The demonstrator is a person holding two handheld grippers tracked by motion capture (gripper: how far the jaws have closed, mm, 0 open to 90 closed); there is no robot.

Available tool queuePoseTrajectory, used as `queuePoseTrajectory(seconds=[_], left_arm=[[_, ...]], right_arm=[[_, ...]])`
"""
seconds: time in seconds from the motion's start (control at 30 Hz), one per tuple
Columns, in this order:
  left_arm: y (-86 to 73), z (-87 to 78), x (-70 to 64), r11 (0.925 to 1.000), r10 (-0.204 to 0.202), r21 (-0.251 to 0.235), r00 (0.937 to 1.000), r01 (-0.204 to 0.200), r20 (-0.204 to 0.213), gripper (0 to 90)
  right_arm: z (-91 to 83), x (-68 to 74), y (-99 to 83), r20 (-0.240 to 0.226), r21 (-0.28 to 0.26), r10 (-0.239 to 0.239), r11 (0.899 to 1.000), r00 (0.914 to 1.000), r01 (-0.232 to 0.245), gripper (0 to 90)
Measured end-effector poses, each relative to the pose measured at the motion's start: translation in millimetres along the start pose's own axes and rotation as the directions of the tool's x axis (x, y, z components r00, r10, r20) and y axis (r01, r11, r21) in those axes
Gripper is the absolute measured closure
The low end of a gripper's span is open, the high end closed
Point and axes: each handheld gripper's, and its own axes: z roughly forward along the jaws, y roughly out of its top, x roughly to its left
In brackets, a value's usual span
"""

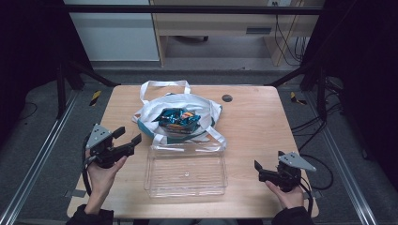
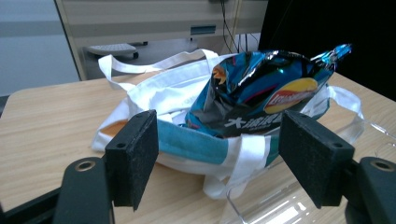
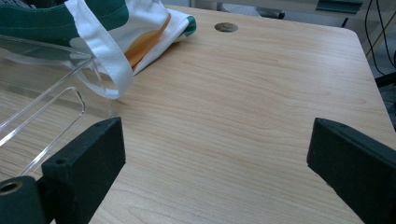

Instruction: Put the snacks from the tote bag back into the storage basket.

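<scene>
A white cloth tote bag (image 1: 197, 105) with teal trim lies on the wooden table (image 1: 253, 122), its mouth toward me. A shiny blue chip bag (image 1: 178, 119) sticks out of it; in the left gripper view the chip bag (image 2: 261, 88) rises from the tote (image 2: 154, 93). A clear plastic bin (image 1: 186, 171) sits empty just in front of the tote. My left gripper (image 1: 127, 136) is open, held left of the bin and aimed at the tote. My right gripper (image 1: 263, 171) is open over bare table right of the bin, with nothing between its jaws.
A white tote strap (image 3: 105, 60) drapes over the clear bin's far corner (image 3: 70, 93). A round cable hole (image 1: 227, 98) sits in the table's far side. A desk and cables stand beyond the table. Bare wood lies on the right half.
</scene>
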Motion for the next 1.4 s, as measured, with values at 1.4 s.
queuePoseTrajectory(seconds=[1.4], left_arm=[[14.8, 66.8, -22.9, 0.9904, 0.104, 0.089, 0.9940, -0.106, 0.035, 42.5]], right_arm=[[3.7, 2.4, 2.8, -0.010, 0.000, -0.020, 1.000, 0.9998, 0.020, 4.6]])
